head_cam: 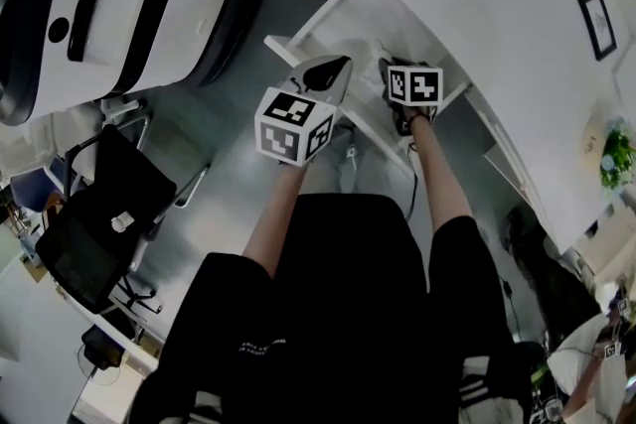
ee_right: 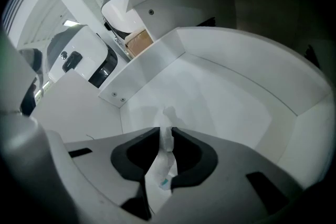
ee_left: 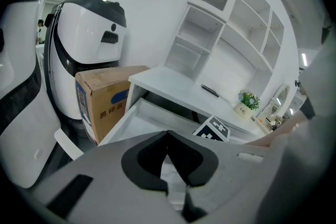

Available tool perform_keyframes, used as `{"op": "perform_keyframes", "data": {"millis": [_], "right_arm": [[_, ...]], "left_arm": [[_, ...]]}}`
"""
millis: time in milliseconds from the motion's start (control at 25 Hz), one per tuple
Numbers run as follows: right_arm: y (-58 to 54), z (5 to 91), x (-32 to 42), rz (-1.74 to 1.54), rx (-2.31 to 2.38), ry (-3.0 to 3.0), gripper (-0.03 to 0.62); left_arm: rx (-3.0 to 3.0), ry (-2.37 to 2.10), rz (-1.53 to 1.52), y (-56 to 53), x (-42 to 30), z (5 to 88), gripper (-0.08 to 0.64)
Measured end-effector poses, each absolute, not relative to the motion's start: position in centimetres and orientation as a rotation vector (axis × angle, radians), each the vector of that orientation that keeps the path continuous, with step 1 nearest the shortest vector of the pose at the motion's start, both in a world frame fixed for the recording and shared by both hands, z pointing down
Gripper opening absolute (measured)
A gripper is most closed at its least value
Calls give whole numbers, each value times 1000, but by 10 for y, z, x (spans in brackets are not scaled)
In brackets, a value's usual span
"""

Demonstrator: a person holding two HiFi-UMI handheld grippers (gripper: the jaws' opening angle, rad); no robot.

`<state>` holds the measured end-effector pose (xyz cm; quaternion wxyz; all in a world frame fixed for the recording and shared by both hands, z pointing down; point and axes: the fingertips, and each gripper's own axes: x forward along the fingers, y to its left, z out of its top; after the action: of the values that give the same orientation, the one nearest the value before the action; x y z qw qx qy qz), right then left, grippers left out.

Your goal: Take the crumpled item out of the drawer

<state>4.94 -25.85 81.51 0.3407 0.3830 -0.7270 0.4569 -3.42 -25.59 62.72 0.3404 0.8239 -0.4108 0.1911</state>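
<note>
R gripper (ee_right: 167, 132): fingers (ee_right: 137, 157) are pinching the crumpled item (ee_right: 164, 165), a white wad w/ a small teal mark. Its top is poking just past the tips and the rest is trailing back btwn them. Wad is hanging inside the open drawer (ee_right: 152, 68), over the white bottom and casting a shadow there; contact w/ the bottom: can't tell. L gripper (ee_left: 168, 135): fingers are pressing together at the tips and pointing toward the drawer. R gripper's marker cube (ee_left: 212, 129) is showing just beyond them. Drawer is sticking out from under the white table (ee_left: 168, 84). Cardboard box (ee_left: 102, 99) is standing just beside the table's end, in front of a white-and-black machine (ee_left: 86, 44). Potted plant (ee_left: 247, 101) is sitting farther along the table top.
</note>
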Motion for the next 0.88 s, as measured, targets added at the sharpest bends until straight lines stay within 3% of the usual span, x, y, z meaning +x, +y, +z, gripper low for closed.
{"op": "perform_keyframes", "data": {"millis": [880], "right_arm": [[-257,675,59,1173,1055,-2259,57]], "left_arm": [[2264,-1117,304,-236,-48,570,-3]]}}
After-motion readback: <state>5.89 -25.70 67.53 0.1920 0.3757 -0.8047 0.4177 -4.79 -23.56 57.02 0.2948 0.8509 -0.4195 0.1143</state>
